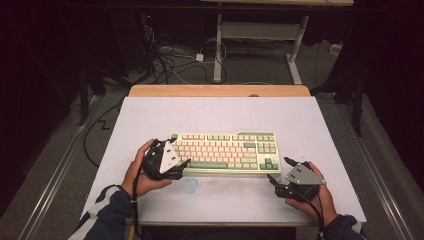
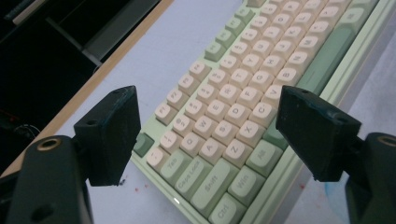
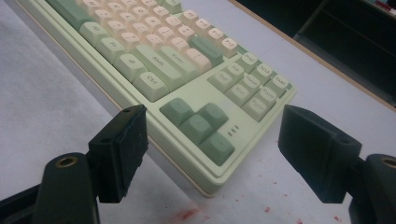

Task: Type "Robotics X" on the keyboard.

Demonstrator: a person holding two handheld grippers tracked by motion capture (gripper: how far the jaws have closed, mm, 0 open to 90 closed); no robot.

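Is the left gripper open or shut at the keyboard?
Open. In the left gripper view its two fingers stand wide apart on both sides of the keyboard corner, without pressing it. The left gripper holds nothing.

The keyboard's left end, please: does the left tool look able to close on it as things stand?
Probably yes. The left tool stands open, one jaw on each side of the keyboard at its left end, with nothing between the jaws and the case. Only bare table lies around that corner.
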